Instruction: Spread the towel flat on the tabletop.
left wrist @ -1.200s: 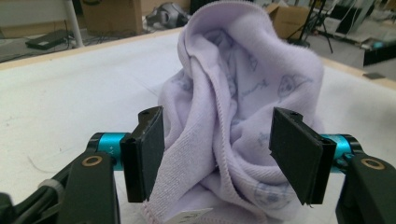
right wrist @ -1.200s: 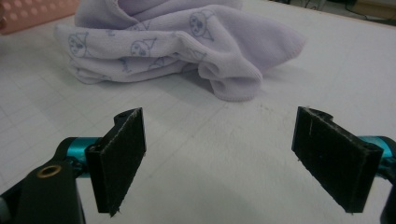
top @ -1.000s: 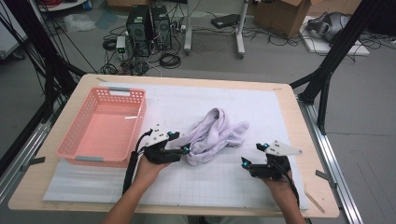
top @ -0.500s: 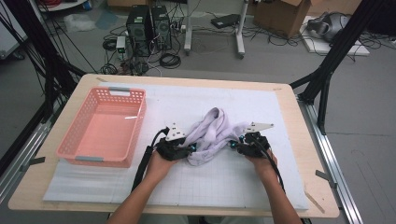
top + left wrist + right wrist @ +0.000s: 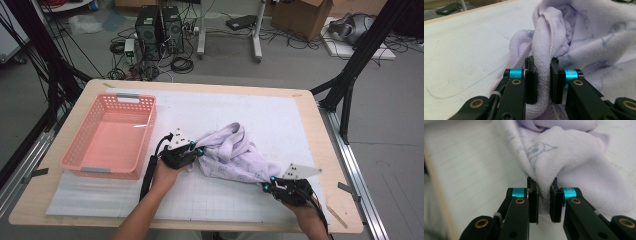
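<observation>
The lilac towel, soft, light and floppy, lies bunched mid-table on the white mat, pinched at a rolled hem by the left gripper and at a corner fold by the right gripper, both jaws clamped on cloth; edges are judged best for holding.

Wooden table under white mat, pink basket and lilac towel.

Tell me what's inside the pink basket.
Nothing shows inside the basket: its pink floor looks bare. The towel lies outside it on the mat. The near wall hides a strip of the floor.
</observation>
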The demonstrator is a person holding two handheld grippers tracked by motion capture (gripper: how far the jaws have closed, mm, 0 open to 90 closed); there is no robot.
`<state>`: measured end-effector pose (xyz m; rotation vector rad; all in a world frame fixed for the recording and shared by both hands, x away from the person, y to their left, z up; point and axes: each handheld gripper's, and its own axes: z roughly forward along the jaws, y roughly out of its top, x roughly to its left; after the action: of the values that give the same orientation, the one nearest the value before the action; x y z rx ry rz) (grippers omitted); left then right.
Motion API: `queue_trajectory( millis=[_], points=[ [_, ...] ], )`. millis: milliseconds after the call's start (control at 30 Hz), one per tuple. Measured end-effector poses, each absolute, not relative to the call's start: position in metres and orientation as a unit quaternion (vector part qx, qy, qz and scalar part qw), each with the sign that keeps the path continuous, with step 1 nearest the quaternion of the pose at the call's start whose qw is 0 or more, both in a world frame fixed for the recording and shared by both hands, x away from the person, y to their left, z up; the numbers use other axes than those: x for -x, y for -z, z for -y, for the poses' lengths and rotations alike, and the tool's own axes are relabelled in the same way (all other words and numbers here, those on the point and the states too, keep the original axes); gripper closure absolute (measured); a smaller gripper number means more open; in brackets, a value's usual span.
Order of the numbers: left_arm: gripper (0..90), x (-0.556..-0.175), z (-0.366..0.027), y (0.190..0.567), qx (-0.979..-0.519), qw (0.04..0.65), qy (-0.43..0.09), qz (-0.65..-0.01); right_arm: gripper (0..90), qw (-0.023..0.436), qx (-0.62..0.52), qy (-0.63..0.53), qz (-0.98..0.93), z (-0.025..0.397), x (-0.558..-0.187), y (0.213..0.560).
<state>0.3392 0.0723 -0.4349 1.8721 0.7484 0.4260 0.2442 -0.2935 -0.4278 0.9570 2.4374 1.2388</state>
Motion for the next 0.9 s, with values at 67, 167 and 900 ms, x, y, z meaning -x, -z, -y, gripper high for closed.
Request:
queue_trajectory(
  millis=[67,167,900],
  points=[
    [78.2,-0.340,-0.074,0.435,-0.770,0.525,-0.174,-0.319,81.4,0.131,-0.317,-0.415,-0.843,0.295,-0.230,0.426],
    [78.1,-0.341,-0.073,0.435,-0.764,0.536,-0.164,-0.319,81.6,0.125,-0.318,-0.417,-0.843,0.300,-0.220,0.426],
    [69.1,-0.331,-0.082,0.426,-0.743,0.583,-0.139,-0.298,52.4,0.178,-0.342,-0.532,-0.754,0.297,-0.249,0.388]
  ],
)
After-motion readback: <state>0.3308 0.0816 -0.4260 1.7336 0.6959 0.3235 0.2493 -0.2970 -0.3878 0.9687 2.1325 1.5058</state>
